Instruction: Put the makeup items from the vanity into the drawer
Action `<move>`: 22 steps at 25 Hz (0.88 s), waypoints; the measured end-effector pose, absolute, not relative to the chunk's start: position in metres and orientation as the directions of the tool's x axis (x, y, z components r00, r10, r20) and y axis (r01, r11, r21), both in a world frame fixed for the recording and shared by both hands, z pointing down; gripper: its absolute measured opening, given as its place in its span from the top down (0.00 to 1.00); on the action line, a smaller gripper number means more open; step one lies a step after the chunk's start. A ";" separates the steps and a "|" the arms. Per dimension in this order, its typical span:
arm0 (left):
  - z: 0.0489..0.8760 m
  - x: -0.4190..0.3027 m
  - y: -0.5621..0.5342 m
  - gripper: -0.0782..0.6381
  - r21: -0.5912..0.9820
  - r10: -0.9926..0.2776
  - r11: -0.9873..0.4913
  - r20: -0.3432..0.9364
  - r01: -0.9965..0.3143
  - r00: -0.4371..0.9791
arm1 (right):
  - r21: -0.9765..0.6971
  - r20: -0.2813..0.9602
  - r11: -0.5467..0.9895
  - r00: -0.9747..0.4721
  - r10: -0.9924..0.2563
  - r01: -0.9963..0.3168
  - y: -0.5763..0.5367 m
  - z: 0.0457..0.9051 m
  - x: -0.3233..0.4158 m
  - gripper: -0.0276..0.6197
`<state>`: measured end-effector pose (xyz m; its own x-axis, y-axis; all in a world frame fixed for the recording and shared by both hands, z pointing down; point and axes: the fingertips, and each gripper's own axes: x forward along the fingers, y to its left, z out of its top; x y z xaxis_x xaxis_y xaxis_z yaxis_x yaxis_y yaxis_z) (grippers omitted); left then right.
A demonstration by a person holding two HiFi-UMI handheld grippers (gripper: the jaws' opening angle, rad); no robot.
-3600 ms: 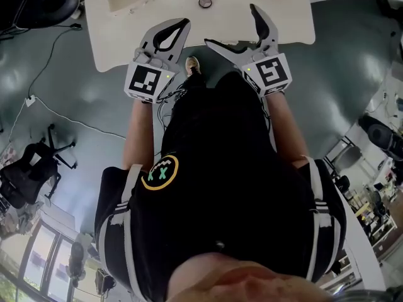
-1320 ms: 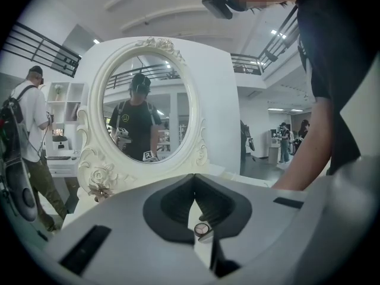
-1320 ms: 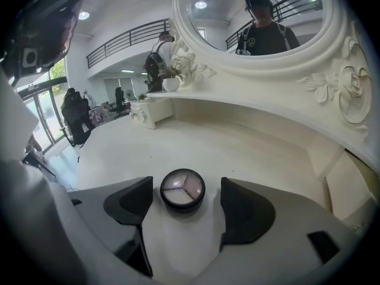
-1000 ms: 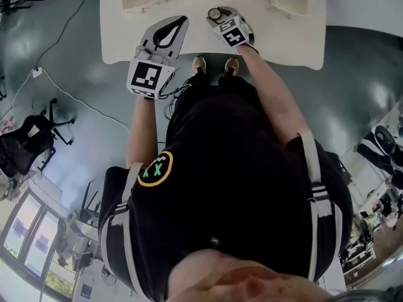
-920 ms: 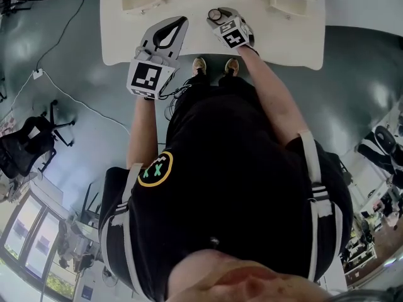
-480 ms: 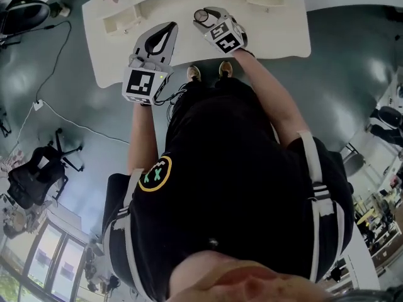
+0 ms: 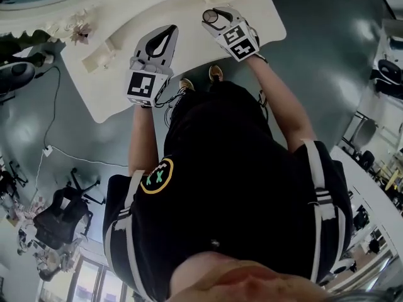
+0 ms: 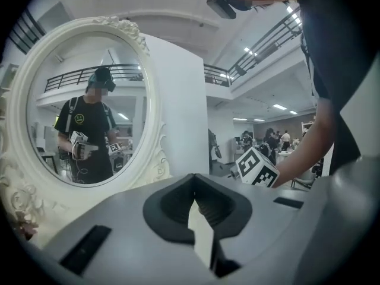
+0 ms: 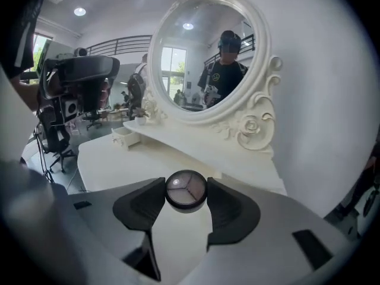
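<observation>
Right gripper (image 9: 186, 187): clamped on a round eyeshadow compact (image 9: 186, 190), held over the vanity top (image 9: 113, 159), presumably for carrying to the small drawer (image 9: 122, 137) beyond. Left gripper (image 8: 195, 186): jaws together, empty, apparently idle in reserve.

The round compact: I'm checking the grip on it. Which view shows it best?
The right gripper view: the compact sits large and centered, clamped between the right gripper's two pads. The head view shows it small at that gripper's tip, over the vanity top. The left gripper view does not show it.
</observation>
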<state>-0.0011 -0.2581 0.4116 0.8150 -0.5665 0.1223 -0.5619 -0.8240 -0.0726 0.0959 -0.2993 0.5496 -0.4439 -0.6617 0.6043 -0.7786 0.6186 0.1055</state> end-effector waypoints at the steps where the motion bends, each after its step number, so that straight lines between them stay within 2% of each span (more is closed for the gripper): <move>1: 0.411 0.007 -0.259 0.87 -0.073 -0.554 -0.833 0.119 -0.549 0.824 | 0.113 0.606 0.602 -0.425 -0.673 -0.791 -0.298 0.547 0.110 0.58; 9: 0.408 0.034 -0.260 0.87 -0.083 -0.524 -0.852 0.122 -0.517 0.843 | 0.146 0.610 0.537 -0.352 -0.710 -0.831 -0.320 0.542 0.170 0.58; 22: 0.401 -0.008 -0.261 0.87 -0.062 -0.636 -0.771 0.148 -0.634 0.758 | 0.095 0.710 0.494 -0.288 -0.642 -0.864 -0.396 0.607 0.203 0.58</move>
